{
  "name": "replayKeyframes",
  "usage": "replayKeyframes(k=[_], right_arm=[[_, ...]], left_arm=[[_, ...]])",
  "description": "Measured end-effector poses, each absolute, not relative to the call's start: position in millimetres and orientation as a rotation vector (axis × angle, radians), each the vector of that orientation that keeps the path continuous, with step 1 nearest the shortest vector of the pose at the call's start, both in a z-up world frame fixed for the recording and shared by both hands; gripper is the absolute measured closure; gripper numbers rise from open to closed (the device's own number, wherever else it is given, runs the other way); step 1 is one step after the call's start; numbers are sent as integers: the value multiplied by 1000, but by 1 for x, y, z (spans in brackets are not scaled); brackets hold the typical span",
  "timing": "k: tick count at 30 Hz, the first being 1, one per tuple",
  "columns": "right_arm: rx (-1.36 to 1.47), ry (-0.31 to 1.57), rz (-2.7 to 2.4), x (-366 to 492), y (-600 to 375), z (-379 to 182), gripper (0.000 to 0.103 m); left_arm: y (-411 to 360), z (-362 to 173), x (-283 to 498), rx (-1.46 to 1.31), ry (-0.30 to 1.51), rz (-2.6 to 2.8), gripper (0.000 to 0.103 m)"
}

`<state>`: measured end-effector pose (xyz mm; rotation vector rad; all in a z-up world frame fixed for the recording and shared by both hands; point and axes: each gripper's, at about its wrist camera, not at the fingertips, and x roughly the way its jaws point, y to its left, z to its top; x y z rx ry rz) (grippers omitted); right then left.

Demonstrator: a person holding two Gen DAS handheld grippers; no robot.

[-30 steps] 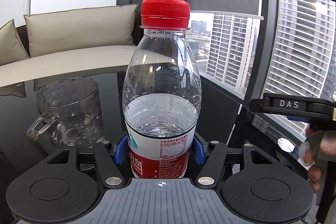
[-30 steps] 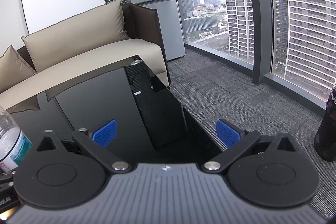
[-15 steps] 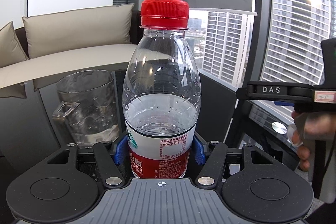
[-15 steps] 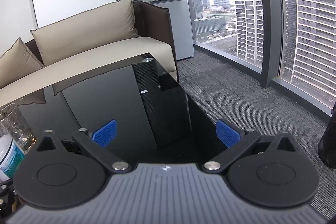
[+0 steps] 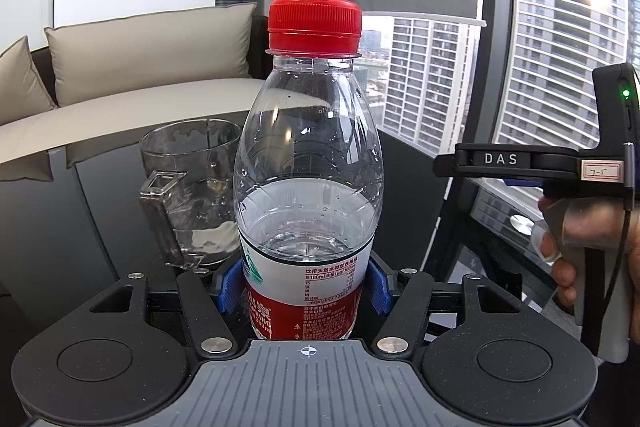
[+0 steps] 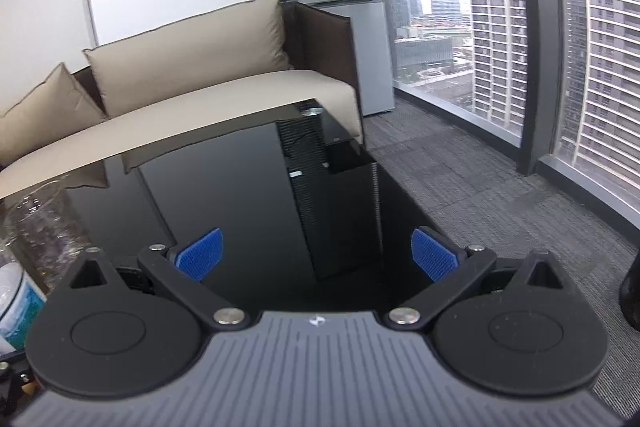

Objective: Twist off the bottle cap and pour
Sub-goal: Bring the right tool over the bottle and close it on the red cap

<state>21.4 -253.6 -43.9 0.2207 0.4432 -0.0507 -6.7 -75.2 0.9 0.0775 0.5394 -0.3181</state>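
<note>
while the left gripper pinches the bottle upright at its label (red cap on, water about halfway), the right gripper hangs spread and empty over the table; a mug stands just behind the bottle.

Above the red cap there's open air, nothing overhead, so the way down onto it is free, while the bottle fills the gap between the left gripper pads. The glass mug stands just behind and left of the bottle, crowding that side, and the right gripper, jaws spread wide with nothing between them, looks out over a bare stretch of black table. Beyond the table's far edge, the sofa walls things off.
</note>
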Motion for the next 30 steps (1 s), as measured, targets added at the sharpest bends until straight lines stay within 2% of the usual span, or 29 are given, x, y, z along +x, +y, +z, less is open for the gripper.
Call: replayKeyframes(k=[14,30], right_arm=[[262,348,132,3,-239,-24,0],[300,146,401,-36,-209,32,1]], left_arm=[[-66,-1,-8,69,529,-327,47],[-63,-1,-11,66,523,-325,46]])
